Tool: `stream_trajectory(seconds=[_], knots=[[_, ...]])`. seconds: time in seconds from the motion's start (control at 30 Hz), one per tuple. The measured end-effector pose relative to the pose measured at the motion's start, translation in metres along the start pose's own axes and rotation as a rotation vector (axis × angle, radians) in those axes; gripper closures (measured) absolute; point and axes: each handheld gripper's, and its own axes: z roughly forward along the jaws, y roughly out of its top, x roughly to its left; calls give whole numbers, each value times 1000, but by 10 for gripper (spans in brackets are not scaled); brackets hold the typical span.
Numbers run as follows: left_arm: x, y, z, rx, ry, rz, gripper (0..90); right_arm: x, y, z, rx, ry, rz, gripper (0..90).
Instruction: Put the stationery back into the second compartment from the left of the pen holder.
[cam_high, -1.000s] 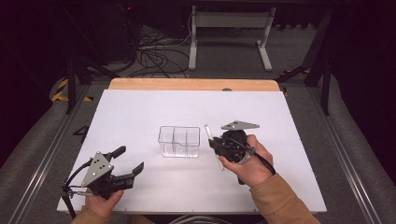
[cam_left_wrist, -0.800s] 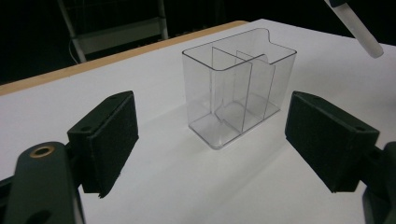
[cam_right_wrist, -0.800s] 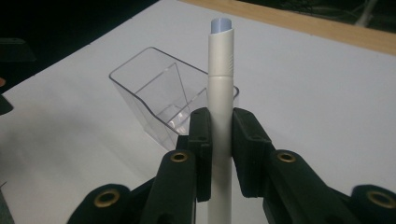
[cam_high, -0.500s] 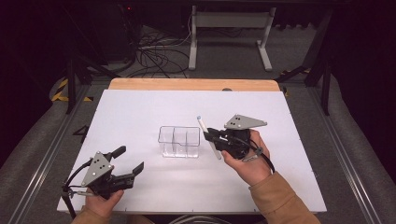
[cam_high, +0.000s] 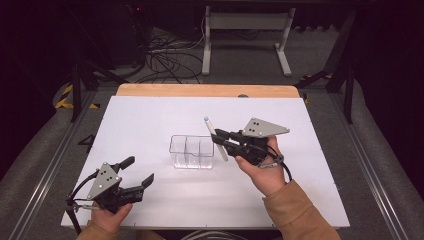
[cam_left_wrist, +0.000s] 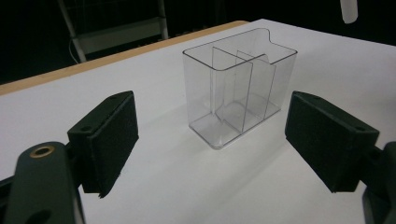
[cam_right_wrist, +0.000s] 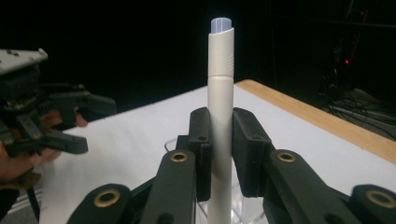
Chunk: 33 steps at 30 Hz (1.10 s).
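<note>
At the near left corner of the white worktop (cam_high: 150, 115) one hand (cam_high: 107, 216) holds the left claw (cam_high: 136, 173), which hangs released with nothing between its two black jaws; in the left gripper view those jaws stand wide apart, one at each side of the frame, and the space between them looks out onto bare worktop and the container beyond. Towards the middle stands one clear plastic container (cam_high: 192, 151), upright on the worktop and well apart from the left claw; the left gripper view shows it divided by thin walls into three compartments (cam_left_wrist: 240, 88), and nothing can be seen inside them. Just to the right of the container, the right claw (cam_high: 216, 137) is clenched on one white pen (cam_high: 216, 138), gripping it partway along its barrel. In the high view the pen slants, its pale bluish tip up and away from the person, its lower end hanging beside the container's right end and above the worktop. In the right gripper view the pen (cam_right_wrist: 220, 116) rises straight between the two closed jaws, with the rim of the container just visible beneath them and the left claw (cam_right_wrist: 88, 123) farther off at the left edge. The second hand (cam_high: 262, 170) holds this claw, a tan sleeve (cam_high: 295, 212) behind it.
</note>
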Motion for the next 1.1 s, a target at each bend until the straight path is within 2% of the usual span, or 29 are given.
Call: stream_trajectory(seconds=[0.13, 0.23, 0.37, 0.5, 0.7, 0.9, 1.1], knots=[[0, 0, 0, 4, 0, 10, 181, -2, 0, 5, -56, 39, 39, 788], [0, 0, 0, -3, 1, -3, 181, -4, -1, 10, -83, 41, 32, 788], [0, 0, 0, 2, 0, 10, 181, -6, -2, 16, -93, 44, 17, 788], [0, 0, 0, -1, 0, 1, 181, -7, -3, 22, -104, 54, 15, 788], [0, 0, -1, 4, 2, 9, 181, -9, -5, 31, -122, 101, 8, 788], [1, -1, -3, 3, 7, 11, 181, -8, -5, 41, -139, 107, 10, 788], [0, -1, -5, 4, 11, 6, 181, -5, -6, 55, -150, 113, -22, 788]])
